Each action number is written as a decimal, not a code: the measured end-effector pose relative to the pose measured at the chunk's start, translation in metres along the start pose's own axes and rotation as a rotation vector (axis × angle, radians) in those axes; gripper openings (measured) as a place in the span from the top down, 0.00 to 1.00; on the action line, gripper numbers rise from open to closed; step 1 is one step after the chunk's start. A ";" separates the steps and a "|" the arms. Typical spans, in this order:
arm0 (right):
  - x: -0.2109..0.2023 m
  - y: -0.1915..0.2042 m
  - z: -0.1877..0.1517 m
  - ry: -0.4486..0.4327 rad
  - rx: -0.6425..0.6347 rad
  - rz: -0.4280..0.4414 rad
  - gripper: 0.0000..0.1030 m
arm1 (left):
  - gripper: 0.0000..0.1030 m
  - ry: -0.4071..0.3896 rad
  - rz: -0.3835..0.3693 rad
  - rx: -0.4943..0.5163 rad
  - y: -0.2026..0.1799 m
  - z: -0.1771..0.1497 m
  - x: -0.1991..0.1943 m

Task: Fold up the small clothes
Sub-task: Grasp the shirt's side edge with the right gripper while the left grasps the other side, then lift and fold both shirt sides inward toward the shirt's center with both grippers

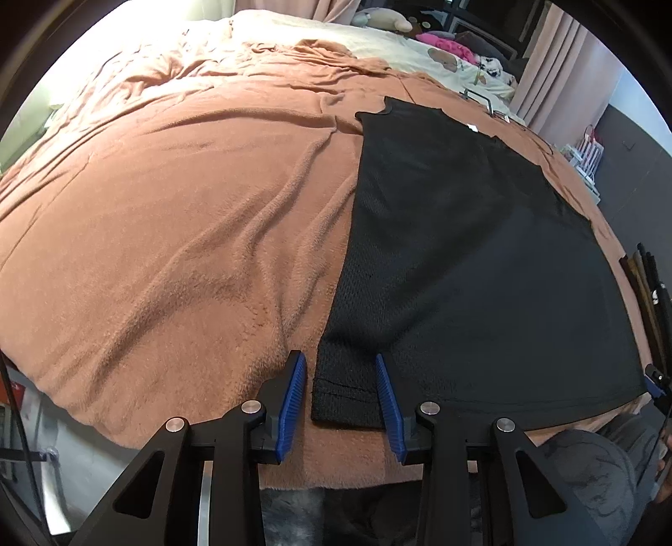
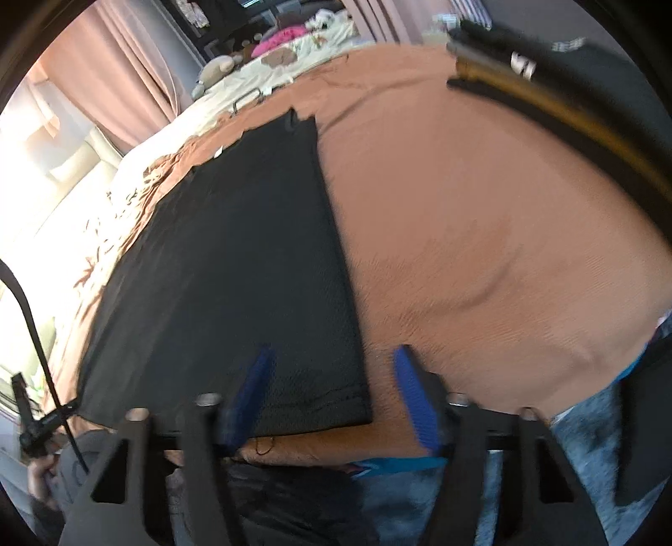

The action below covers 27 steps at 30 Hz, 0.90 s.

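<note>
A black mesh garment [image 1: 462,252] lies flat on a brown fleece blanket [image 1: 168,231], folded lengthwise into a long strip that runs away from me. My left gripper [image 1: 341,378] straddles its near left corner. The right blue pad lies against the cloth and the left pad stands just off the edge, so the jaws are open. In the blurred right wrist view, my right gripper [image 2: 334,378] straddles the near right corner of the garment [image 2: 252,252]. Its left pad is over the cloth and its right pad is over bare blanket [image 2: 483,231]; it is open.
A stack of folded dark and tan clothes [image 2: 546,84] lies on the blanket to the right of the garment. Cream bedding with plush toys [image 1: 382,19] and a pink item [image 1: 445,44] lies at the far end. Curtains [image 1: 558,71] hang beyond. The bed's near edge runs just under both grippers.
</note>
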State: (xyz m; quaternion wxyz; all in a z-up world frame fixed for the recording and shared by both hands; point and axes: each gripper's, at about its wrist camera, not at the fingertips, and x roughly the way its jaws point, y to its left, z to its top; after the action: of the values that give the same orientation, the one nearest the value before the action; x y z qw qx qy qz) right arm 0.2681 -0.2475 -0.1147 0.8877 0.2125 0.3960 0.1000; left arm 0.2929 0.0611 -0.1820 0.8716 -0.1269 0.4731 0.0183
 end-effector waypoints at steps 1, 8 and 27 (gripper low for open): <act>0.001 -0.001 0.000 -0.004 0.005 0.006 0.53 | 0.65 0.001 0.002 -0.005 0.000 0.001 0.000; -0.008 -0.016 0.002 -0.021 0.078 0.040 0.95 | 0.95 0.000 -0.031 -0.092 0.008 0.001 -0.008; -0.113 -0.016 -0.027 -0.196 -0.020 0.127 0.98 | 0.97 -0.190 -0.195 -0.176 0.015 0.005 -0.104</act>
State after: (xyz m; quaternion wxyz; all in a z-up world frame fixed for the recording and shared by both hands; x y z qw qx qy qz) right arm 0.1732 -0.2930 -0.0638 0.9163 0.2367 0.2918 0.1386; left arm 0.2370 0.0858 -0.0962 0.8957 -0.2456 0.3705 -0.0132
